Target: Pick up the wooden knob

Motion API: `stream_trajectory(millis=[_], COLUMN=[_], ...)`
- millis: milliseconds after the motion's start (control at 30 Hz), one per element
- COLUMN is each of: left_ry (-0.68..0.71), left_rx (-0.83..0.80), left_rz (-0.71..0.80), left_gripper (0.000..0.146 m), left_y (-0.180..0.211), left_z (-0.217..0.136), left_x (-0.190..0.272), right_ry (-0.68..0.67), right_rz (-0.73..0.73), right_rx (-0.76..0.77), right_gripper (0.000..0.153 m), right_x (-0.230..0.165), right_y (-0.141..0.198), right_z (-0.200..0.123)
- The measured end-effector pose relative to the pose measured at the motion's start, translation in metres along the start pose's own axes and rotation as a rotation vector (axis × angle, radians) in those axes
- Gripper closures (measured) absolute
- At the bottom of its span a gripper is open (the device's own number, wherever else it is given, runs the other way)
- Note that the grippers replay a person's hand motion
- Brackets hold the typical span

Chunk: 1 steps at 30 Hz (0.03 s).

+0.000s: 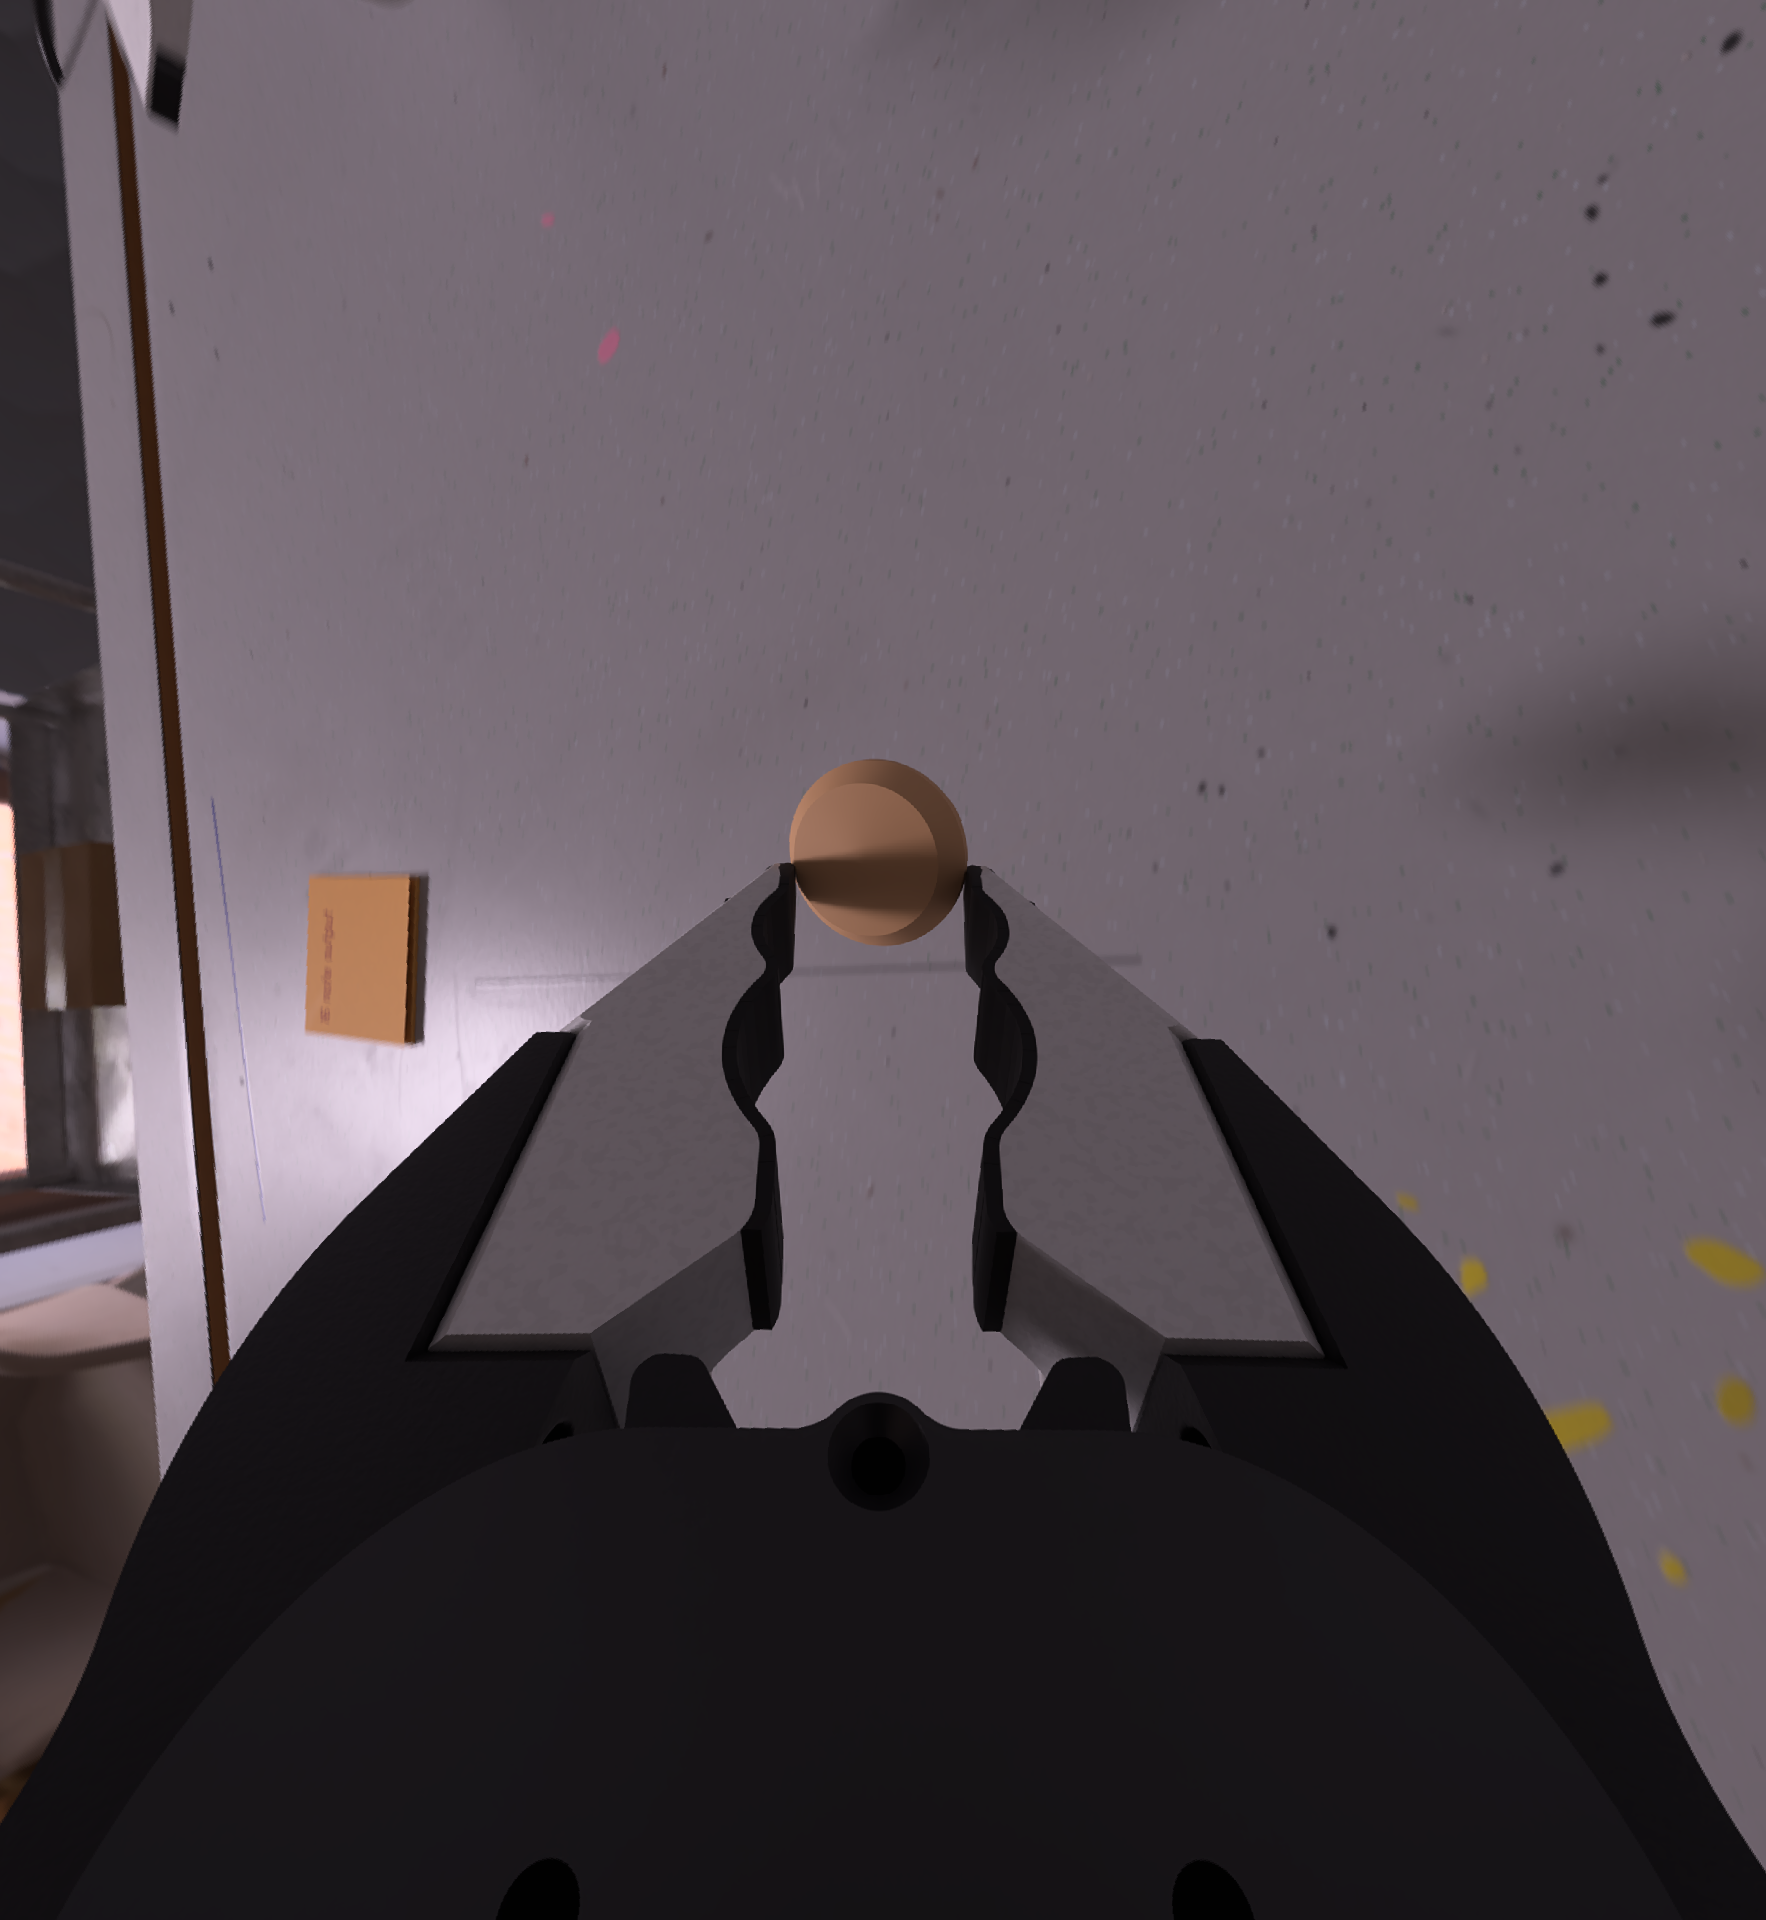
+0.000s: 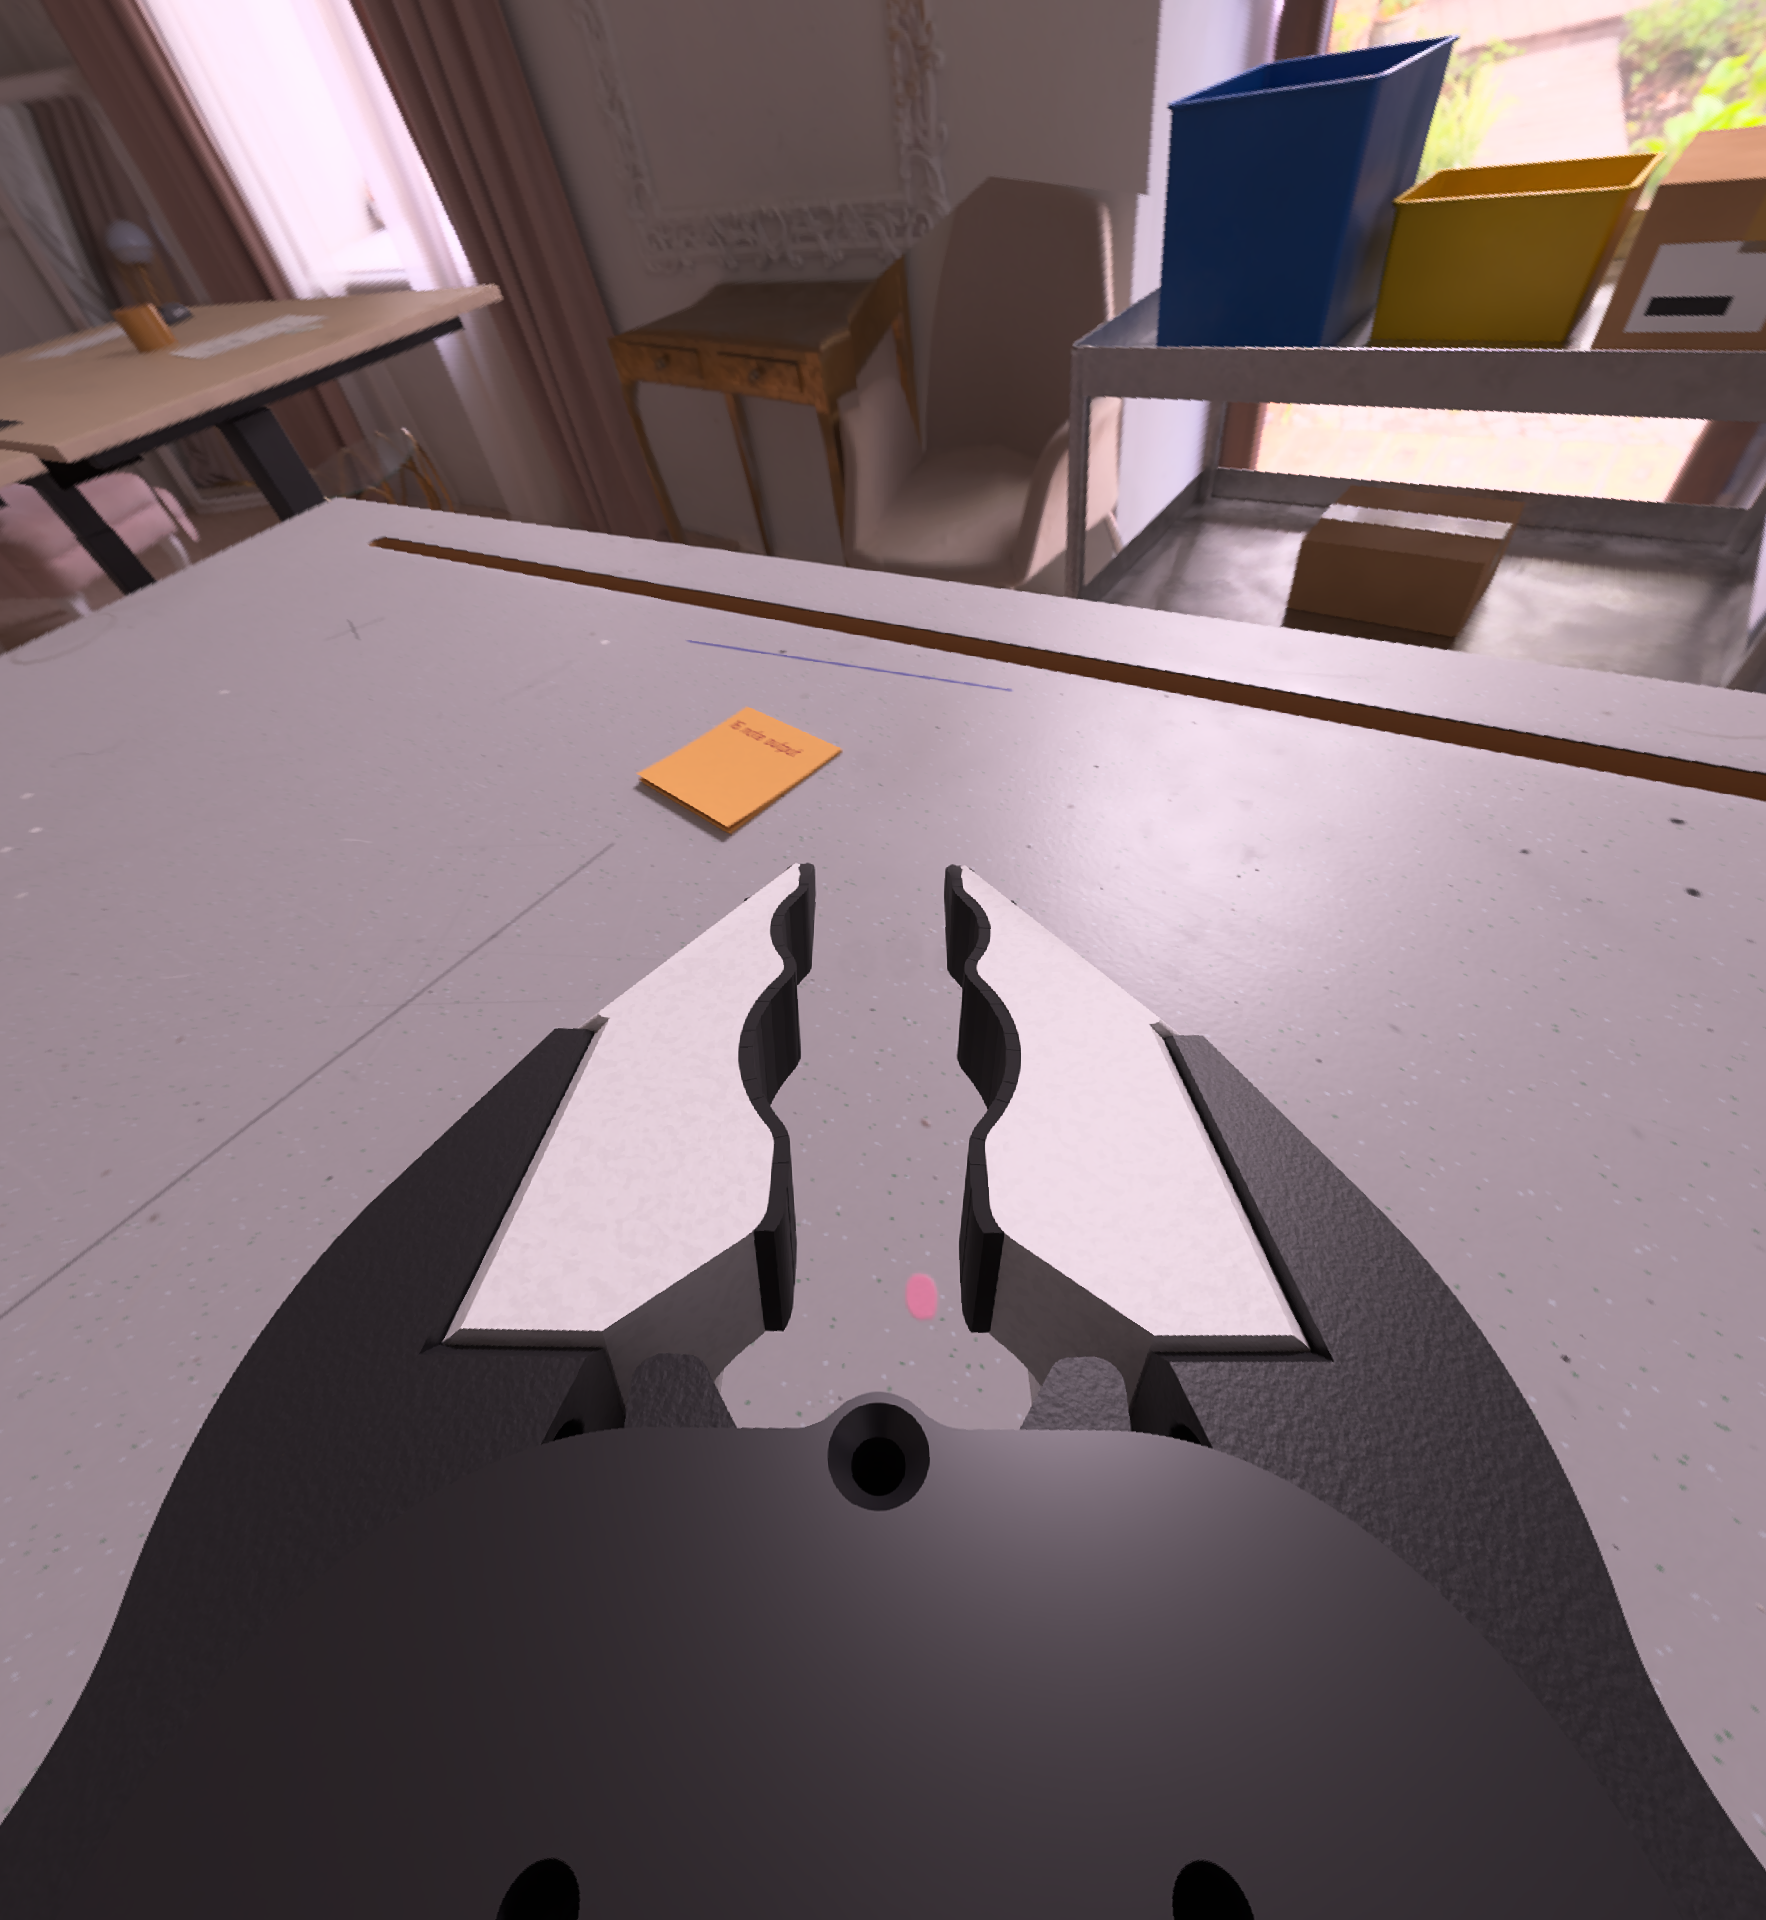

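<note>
The wooden knob (image 1: 877, 831) is a round tan disc with a raised middle, seen face-on in the left wrist view. My left gripper (image 1: 879, 883) looks down at the grey speckled table (image 1: 1170, 468), and its two fingertips (image 1: 783, 894) press on the knob's left and right edges. A dark shadow band crosses the knob. My right gripper (image 2: 879, 883) hovers low over the same table (image 2: 235, 935), with its jaws a little apart and nothing between them. The knob does not show in the right wrist view.
An orange note pad (image 1: 365, 956) lies left of the knob and ahead of the right gripper (image 2: 739, 767). A brown strip (image 2: 1066, 649) runs along the table's far edge. Beyond it, a metal shelf (image 2: 1430, 364) holds a blue bin (image 2: 1294, 197), a yellow bin (image 2: 1502, 249) and a cardboard box (image 2: 1731, 249).
</note>
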<state>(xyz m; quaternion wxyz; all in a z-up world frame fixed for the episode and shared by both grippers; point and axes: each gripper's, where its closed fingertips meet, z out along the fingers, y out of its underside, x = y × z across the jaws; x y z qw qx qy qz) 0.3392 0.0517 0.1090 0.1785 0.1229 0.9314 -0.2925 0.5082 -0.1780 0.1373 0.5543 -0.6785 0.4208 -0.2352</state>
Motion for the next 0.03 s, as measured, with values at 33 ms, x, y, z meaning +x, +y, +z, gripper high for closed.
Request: stream_trajectory(millis=[33], left_ry=[-0.012], left_rx=[0.013], left_rz=[0.012], left_gripper=[0.114], left_y=[-0.0061], left_z=[0.0081], left_x=[0.0030], right_ry=[0.012], right_rz=[-0.003], right_rx=[-0.005], right_gripper=[0.128], right_x=[0.0024], right_y=[0.0014], right_z=[0.0003])
